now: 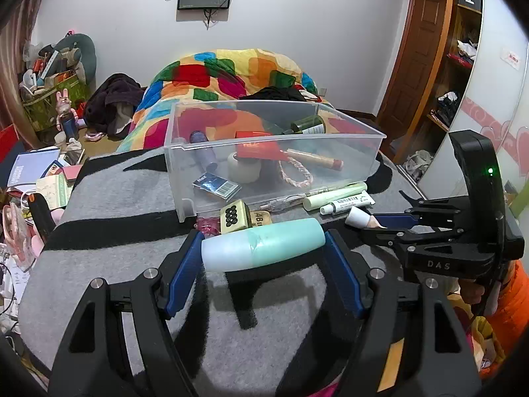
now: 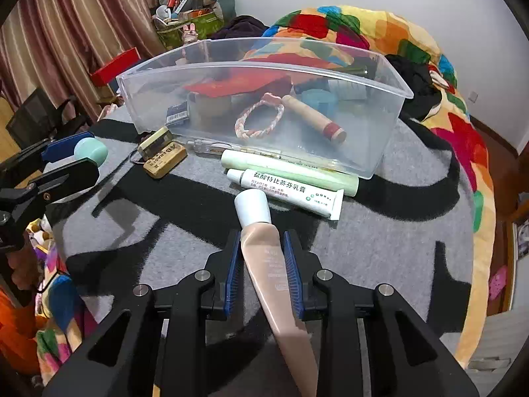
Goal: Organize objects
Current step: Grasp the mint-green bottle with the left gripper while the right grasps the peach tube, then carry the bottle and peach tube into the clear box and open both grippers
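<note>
My left gripper (image 1: 263, 236) is shut on a mint-green bottle (image 1: 264, 251), gripped end to end and held just above the grey and black blanket (image 1: 99, 264). The right gripper (image 2: 261, 241) is shut on a beige tube (image 2: 267, 264) whose white cap (image 2: 253, 206) points forward; it also shows from the side as the right gripper (image 1: 380, 226). Ahead stands a clear plastic bin (image 2: 380, 152) with several small items inside. Seen from the right wrist, the left gripper (image 2: 87, 157) and its bottle (image 2: 94, 150) are at the far left.
Along the bin's near wall lie a pale green tube (image 2: 291, 172), a white ointment tube (image 2: 297, 195), a pen, a tan eraser block (image 2: 165, 160) and a gold box (image 1: 234, 220). A colourful quilt (image 1: 231, 72) is piled behind the bin. Clutter crowds the floor (image 1: 39, 172) at left.
</note>
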Motion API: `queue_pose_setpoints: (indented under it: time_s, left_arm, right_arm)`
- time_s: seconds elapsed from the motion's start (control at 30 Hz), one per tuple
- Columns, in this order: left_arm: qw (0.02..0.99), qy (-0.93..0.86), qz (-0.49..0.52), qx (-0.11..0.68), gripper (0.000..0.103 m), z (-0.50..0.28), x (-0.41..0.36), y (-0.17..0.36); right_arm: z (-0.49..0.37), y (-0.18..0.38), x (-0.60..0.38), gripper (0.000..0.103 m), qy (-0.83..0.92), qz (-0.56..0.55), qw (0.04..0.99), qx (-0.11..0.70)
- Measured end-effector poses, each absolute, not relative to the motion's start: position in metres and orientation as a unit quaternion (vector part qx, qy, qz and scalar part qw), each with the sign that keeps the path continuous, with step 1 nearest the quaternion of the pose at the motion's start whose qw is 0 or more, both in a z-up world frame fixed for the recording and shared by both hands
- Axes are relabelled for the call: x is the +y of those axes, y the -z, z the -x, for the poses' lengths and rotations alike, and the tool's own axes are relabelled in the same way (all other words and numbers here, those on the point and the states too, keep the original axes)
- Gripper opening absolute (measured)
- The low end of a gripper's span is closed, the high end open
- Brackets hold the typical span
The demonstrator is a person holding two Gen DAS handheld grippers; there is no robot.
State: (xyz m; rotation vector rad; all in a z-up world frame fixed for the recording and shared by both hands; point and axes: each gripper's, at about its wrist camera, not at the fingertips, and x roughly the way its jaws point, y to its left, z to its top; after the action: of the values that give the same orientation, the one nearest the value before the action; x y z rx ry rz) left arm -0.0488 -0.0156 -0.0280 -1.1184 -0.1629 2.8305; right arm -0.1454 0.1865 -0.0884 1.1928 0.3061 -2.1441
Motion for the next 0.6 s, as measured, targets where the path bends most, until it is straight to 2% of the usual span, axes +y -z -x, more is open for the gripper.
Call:
queue_pose_setpoints:
  time_s: [0.13,0.3,0.6]
  left_arm:
    - [0.048,-0.929,0.362,-0.056,0.073,0.052,-0.016,0.026]
    - [0.046,-0.934,0.35,-0.057,0.073,0.056,-0.018,0.015]
    - [0.036,-0.942,0.329,-0.047,0.073,0.079,-0.021,-0.003]
  right_arm:
    - [0.145,0.088,0.185,0.02,0.827,-0.446,0.32,0.123]
    - [0.148,0.079,0.195,0.019,0.832,-0.442,0.324,0.087]
    - [0.145,0.024,0.206,0.019,0.868,-0.376,0.318,0.063]
